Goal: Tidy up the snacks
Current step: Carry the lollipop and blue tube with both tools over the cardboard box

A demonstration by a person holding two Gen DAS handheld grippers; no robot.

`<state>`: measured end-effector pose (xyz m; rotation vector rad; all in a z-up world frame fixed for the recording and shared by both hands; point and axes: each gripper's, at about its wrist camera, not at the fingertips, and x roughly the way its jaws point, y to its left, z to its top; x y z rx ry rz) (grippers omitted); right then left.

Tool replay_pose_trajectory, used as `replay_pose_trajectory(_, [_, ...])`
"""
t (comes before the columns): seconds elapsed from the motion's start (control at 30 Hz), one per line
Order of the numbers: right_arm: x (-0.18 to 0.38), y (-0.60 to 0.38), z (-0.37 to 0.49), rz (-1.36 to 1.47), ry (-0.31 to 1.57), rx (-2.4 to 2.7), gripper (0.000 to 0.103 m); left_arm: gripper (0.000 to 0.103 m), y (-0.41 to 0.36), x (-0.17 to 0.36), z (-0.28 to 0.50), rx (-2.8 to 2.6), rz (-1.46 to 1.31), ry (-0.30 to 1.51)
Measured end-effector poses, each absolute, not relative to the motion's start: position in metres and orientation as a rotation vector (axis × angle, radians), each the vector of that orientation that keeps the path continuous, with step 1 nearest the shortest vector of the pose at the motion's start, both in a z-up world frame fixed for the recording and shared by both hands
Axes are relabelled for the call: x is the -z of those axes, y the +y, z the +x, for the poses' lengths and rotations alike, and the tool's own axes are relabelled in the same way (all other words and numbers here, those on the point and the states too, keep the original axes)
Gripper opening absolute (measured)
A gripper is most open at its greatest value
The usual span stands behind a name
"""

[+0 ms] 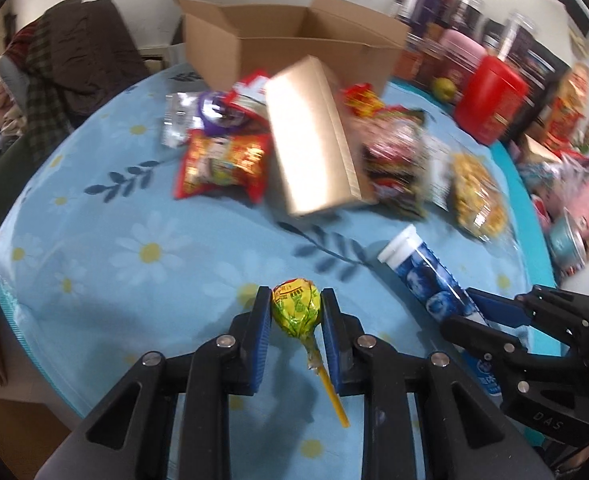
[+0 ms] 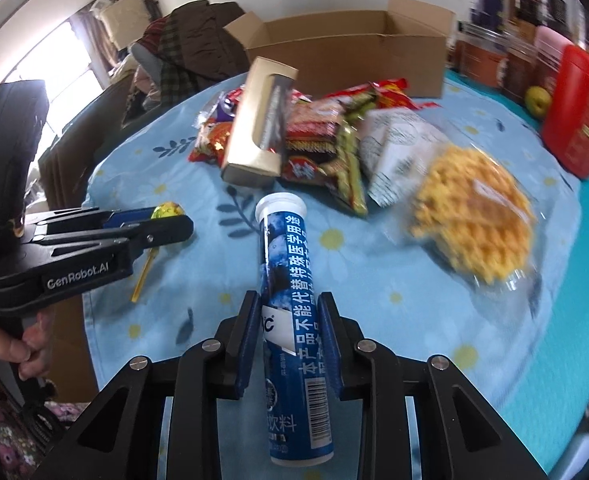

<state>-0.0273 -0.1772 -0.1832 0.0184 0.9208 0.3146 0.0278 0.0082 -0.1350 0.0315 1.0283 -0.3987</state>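
at the blue daisy tablecloth (image 1: 94, 216), we hold our left gripper (image 1: 296, 300) with its 2 jaws pinching the wrapped head of a yellow lollipop (image 1: 295, 307), its stick trailing back toward us over the cloth. our right gripper (image 2: 290, 304) has its jaws pressed against the sides of a blue tube (image 2: 290, 280), white cap pointing away from us, just to the right of the lollipop. beyond both, toward the open cardboard box (image 1: 294, 44) at the far edge of the tablecloth, lies the snack pile: a tan carton (image 1: 314, 136), red noodle packets (image 1: 222, 164) and a bag of yellow waffles (image 2: 474, 216). a red canister (image 1: 490, 100) stands to the box's right.
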Motion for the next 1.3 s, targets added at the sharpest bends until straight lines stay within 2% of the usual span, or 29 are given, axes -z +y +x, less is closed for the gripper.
replay_pose_trajectory(0.73, [0.191,-0.171,-0.038,-0.029,0.899,-0.263,0.028,0.024,-0.008,0.14,0.001,0.473,0.088,1.018])
replay_pose_trajectory(1.3, [0.132,-0.167,-0.05,-0.018,0.761,-0.308,0.028,0.024,0.0,0.079,-0.001,0.502,0.054,0.854])
